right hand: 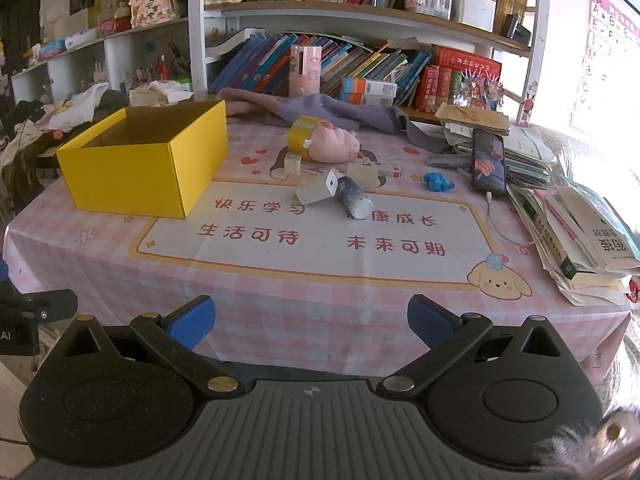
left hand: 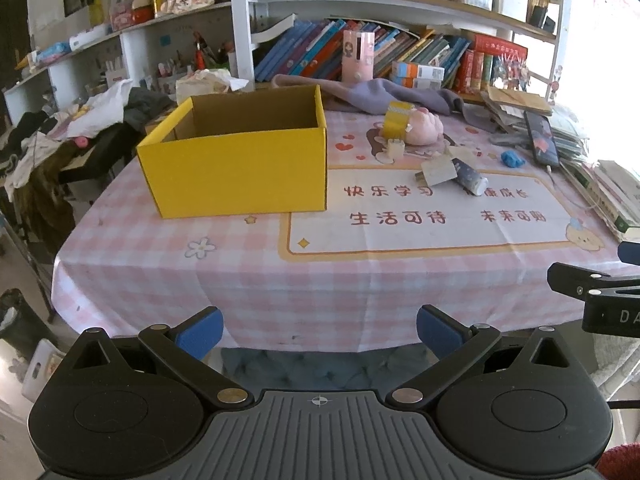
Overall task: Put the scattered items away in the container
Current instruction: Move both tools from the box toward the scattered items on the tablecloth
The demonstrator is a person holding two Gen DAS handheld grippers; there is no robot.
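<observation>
Both my grippers hang off the near edge of the counter [right hand: 280,280], which wears a pink-checked cloth w/ a printed cream panel. Left gripper [left hand: 319,330]: blue-padded fingers [left hand: 202,330] spread wide, holding nothing. Right gripper [right hand: 311,320]: fingers [right hand: 430,318] also wide, nothing between them.

Open-top yellow cardboard box [left hand: 240,168] sits upright on the counter's left-rear part, interior looks empty as far as I can see.

Scattered stuff is to the right of the box, all apart from it:
- white rectangular charger block [right hand: 316,190] lying tilted, touching a dark speckled cylindrical tube w/ white cap [right hand: 354,198] on its side
- small cream two-prong plug adapter [right hand: 293,163] upright, just beside a yellow tape roll [right hand: 306,136]
- tape roll leans against a pink soft plush toy [right hand: 336,144]
- pale beige small padlock-shaped item [right hand: 364,174] behind the tube
- blue crumpled clay-like lump [right hand: 436,182] further right, near a black smartphone [right hand: 489,162] w/ cable plugged in

Phone rests against a stack of books and papers [right hand: 560,220] along the right edge. Grey-purple cloth [right hand: 320,106] draped at the rear, bookshelf [right hand: 360,12] behind it.
</observation>
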